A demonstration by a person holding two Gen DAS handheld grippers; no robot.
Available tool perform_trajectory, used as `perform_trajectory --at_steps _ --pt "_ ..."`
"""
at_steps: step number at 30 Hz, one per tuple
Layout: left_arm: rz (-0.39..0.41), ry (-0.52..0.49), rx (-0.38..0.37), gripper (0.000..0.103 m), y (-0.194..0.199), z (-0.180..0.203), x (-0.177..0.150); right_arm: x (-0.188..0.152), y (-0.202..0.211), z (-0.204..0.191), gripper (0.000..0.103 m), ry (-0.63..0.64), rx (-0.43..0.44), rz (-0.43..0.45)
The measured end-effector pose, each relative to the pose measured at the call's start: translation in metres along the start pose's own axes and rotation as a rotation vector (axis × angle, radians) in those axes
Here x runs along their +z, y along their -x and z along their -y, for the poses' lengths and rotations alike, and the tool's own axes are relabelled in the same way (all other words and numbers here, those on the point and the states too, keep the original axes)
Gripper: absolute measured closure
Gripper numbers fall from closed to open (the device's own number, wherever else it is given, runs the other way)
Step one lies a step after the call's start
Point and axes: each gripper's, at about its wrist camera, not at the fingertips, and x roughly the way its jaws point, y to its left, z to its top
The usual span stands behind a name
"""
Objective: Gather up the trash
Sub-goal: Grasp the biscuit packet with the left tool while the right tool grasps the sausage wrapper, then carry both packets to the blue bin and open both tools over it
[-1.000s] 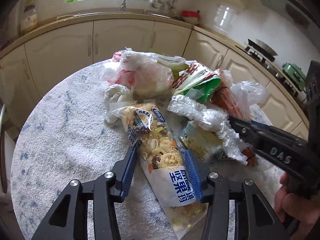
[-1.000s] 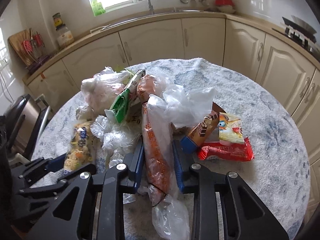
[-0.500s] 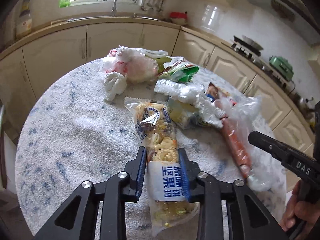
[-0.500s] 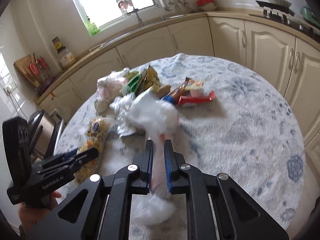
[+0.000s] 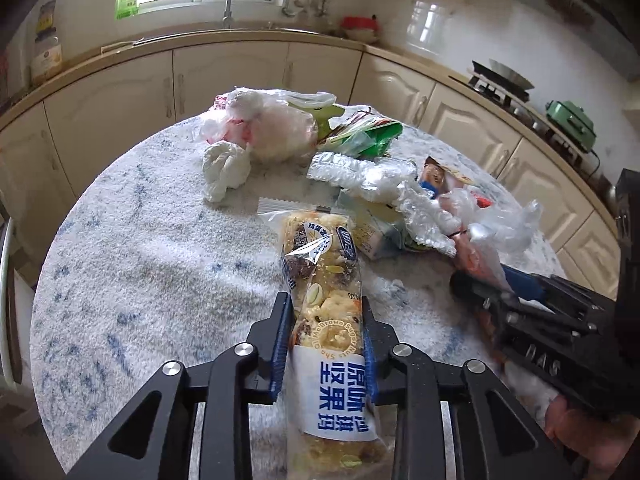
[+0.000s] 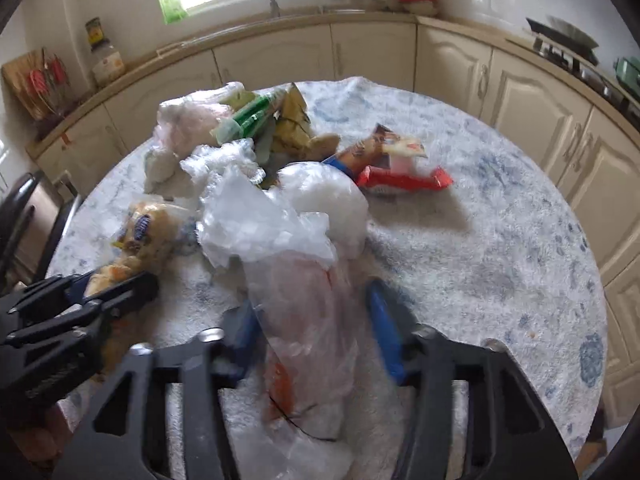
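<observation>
Two tools busy: left tool (image 5: 325, 340) just clamped the nut bar (image 5: 326, 312); right tool (image 6: 316, 320) just opened around plastic bag (image 6: 304, 304) at 12 o'clock — it may slip.

Left tool (image 5: 326, 344) closes further onto the nut snack bar packet (image 5: 324, 300), blue pads now pressing its sides where a second ago stood clear of it. Packet now lies apart from the trash heap (image 5: 360, 160), nearer the surface's near edge. Right tool (image 6: 314, 320), half a second ago pinched tight on the clear bag with the orange wrapper (image 6: 304, 300), has just been opening; pads now stand off the bag on both sides, bag between them, drawn away from the heap.
</observation>
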Motion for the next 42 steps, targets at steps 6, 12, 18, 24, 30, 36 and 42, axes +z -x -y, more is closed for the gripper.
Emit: perform_trajectory --at_steps 6,12,18,24,30,36,42 --pt "0.017 -0.019 -0.033 0.078 0.028 0.02 -0.025 -0.018 0.028 0.024 0.074 -0.101 0.103 0.051" --pt "0.045 -0.056 -0.071 0.078 0.055 0.046 -0.028 -0.026 0.075 0.043 0.074 -0.145 0.125 0.13" --pt "0.092 -0.137 -0.121 0.078 0.083 0.09 -0.023 -0.032 0.119 0.071 0.074 -0.196 0.107 0.212" --pt "0.121 -0.237 -0.196 0.078 0.099 0.146 -0.017 -0.048 0.164 0.118 0.074 -0.263 0.033 0.282" --pt "0.11 -0.35 -0.291 0.078 0.096 0.218 -0.018 -0.077 0.205 0.183 0.074 -0.369 -0.088 0.337" --pt "0.03 -0.458 -0.409 0.078 0.07 0.309 -0.033 -0.124 0.234 0.258 0.074 -0.518 -0.202 0.338" --pt "-0.107 -0.561 -0.46 0.078 0.019 0.396 -0.065 -0.176 0.228 0.327 0.074 -0.67 -0.272 0.284"
